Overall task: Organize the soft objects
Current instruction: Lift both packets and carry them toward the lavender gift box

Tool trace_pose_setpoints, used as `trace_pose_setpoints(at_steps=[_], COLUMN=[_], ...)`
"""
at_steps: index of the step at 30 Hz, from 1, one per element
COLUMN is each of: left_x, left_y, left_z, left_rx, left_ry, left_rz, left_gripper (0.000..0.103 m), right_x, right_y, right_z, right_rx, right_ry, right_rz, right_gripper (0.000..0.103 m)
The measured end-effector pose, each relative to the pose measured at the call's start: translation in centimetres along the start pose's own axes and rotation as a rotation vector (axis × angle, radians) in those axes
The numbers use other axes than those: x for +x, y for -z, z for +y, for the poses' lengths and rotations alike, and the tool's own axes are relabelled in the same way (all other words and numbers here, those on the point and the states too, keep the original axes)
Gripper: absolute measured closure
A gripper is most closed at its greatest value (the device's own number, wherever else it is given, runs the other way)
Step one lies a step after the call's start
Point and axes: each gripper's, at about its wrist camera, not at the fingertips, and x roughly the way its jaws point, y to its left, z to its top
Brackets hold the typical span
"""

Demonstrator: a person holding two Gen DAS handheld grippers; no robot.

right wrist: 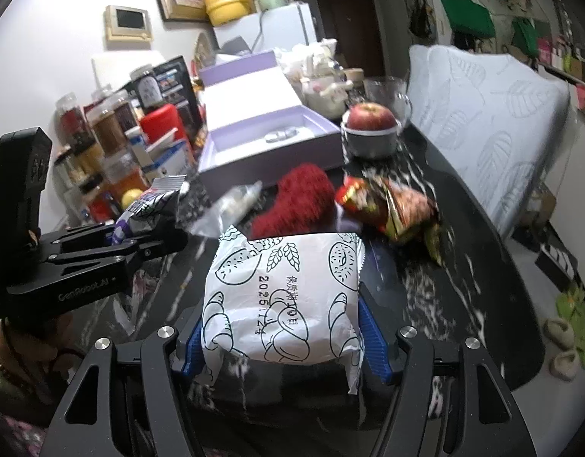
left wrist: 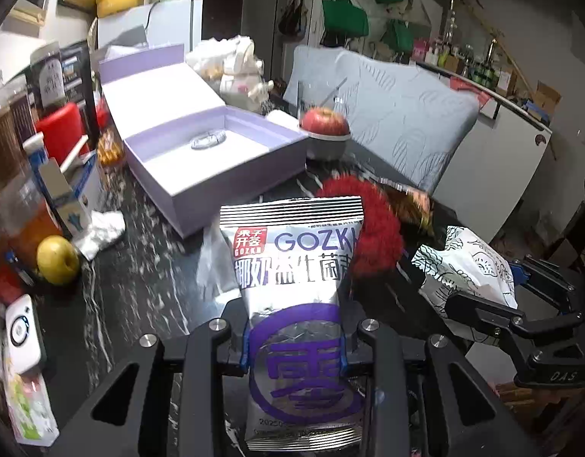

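My right hand-held gripper (right wrist: 282,337) is clamped on a white printed packet (right wrist: 282,297), its blue pads (right wrist: 372,342) pressing both sides, above the dark marbled worktop (right wrist: 463,285). At my left, the left hand-held gripper (right wrist: 140,238) pinches a silver-and-purple snack bag (right wrist: 151,202). Beyond the packet I see a red fluffy item (right wrist: 300,202) beside a crumpled red snack bag (right wrist: 391,205), an open lilac box (right wrist: 269,141), and a red apple (right wrist: 370,116) in a grey bowl (right wrist: 372,144).

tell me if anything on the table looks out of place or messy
Among the soft items, a crumpled white tissue lies loose on the dark table beside a yellow apple. A red and yellow snack bag lies creased and askew next to the red fluffy item.
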Motion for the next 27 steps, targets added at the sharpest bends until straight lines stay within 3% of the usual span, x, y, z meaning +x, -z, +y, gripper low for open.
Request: trace_pose_setpoints(at_steps=[14, 27], left_x=[-2.7, -0.8], left_y=[-6.0, -12.9], left_z=[1.8, 5.5], left_rx=[0.018, 0.011], left_ry=[-0.018, -0.081], left_rz=[-0.164, -0.269], left_gripper=[0.072, 0.072], right_x=[-0.8, 3.0], right_y=[-6.9, -14.9], right_z=[1.6, 1.5], right_rx=[-0.106, -0.163], right_ry=[-0.056, -0.072], right_rz=[-0.104, -0.168], right_gripper=[0.036, 0.036])
